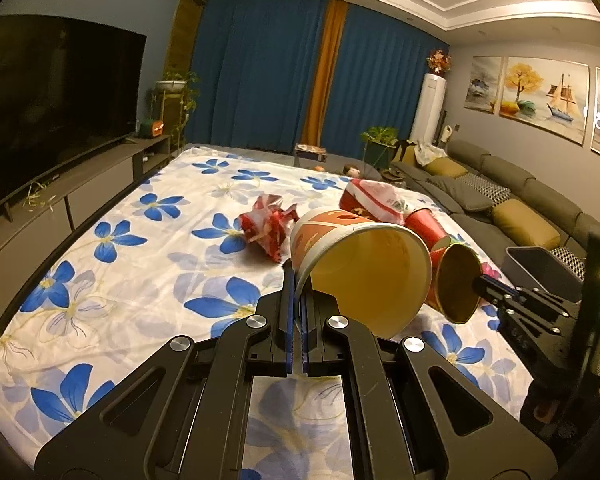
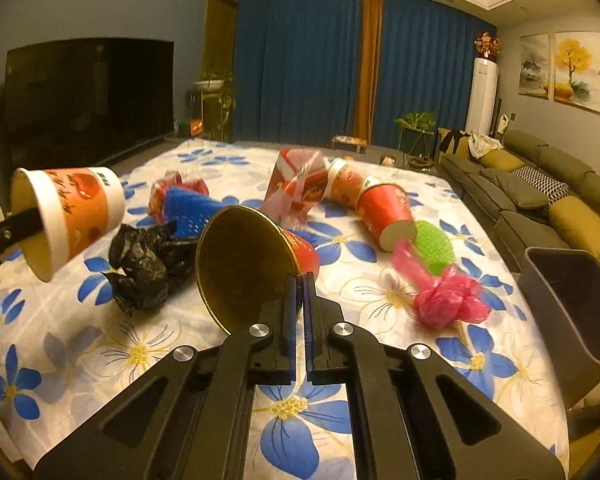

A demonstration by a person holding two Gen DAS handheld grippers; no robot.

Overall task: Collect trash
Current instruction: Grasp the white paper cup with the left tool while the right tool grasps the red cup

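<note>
My left gripper (image 1: 297, 280) is shut on the rim of a big orange-and-white paper cup (image 1: 352, 248), which hangs tilted above the flowered cloth. From the right wrist view that cup (image 2: 76, 216) floats at the left. My right gripper (image 2: 300, 282) is shut on the rim of a red cup with a gold inside (image 2: 244, 264), its mouth facing me. The same red cup (image 1: 456, 284) and right gripper (image 1: 485, 283) show at the right of the left wrist view. A grey bin (image 2: 576, 304) stands off the table's right edge.
On the flowered cloth (image 2: 100, 344) lie a black bag (image 2: 148, 264), blue mesh (image 2: 188, 208), a red packet (image 2: 300, 184), two more cups (image 2: 384, 212), green mesh (image 2: 434, 246) and a pink bag (image 2: 448, 296). A sofa (image 2: 540, 196) runs along the right, a TV (image 1: 52, 108) on the left.
</note>
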